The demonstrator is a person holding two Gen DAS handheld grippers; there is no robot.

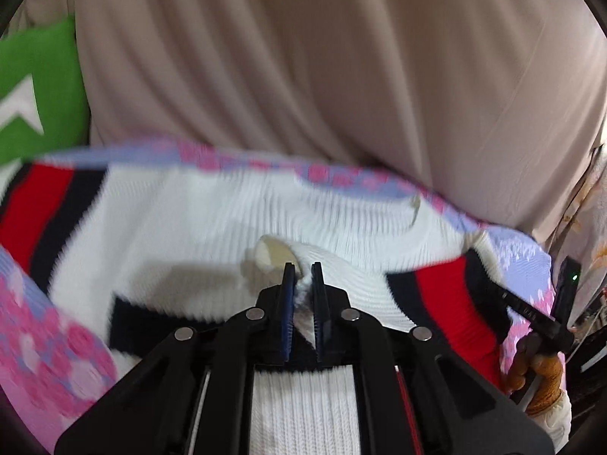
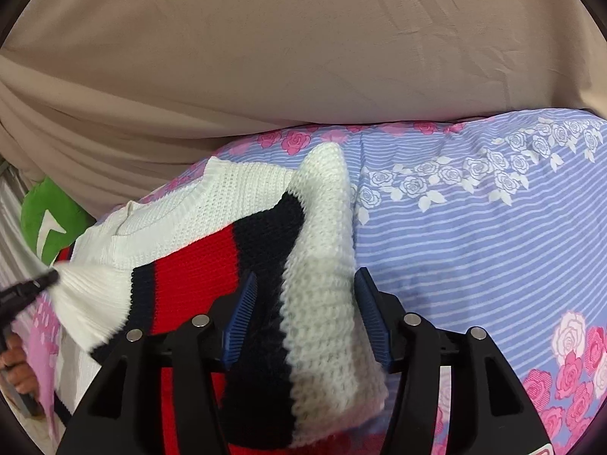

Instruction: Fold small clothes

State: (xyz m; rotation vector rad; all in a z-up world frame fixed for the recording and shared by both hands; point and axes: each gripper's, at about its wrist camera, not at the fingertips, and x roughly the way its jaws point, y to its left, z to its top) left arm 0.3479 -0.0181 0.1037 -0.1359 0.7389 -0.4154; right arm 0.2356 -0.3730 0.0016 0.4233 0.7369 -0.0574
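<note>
Sweater point(image 2: 197, 204) sleeve between spread right tool point(image 2: 307, 284) pads, right view only.

No readable words, numbers or brand names showed in either view. The only sign was a white arrow-like chevron point(image 1: 22, 108) printed on a bright green soft cushion point(image 2: 51, 210) at the left edge, its point showing upward in the right wrist view.
</note>
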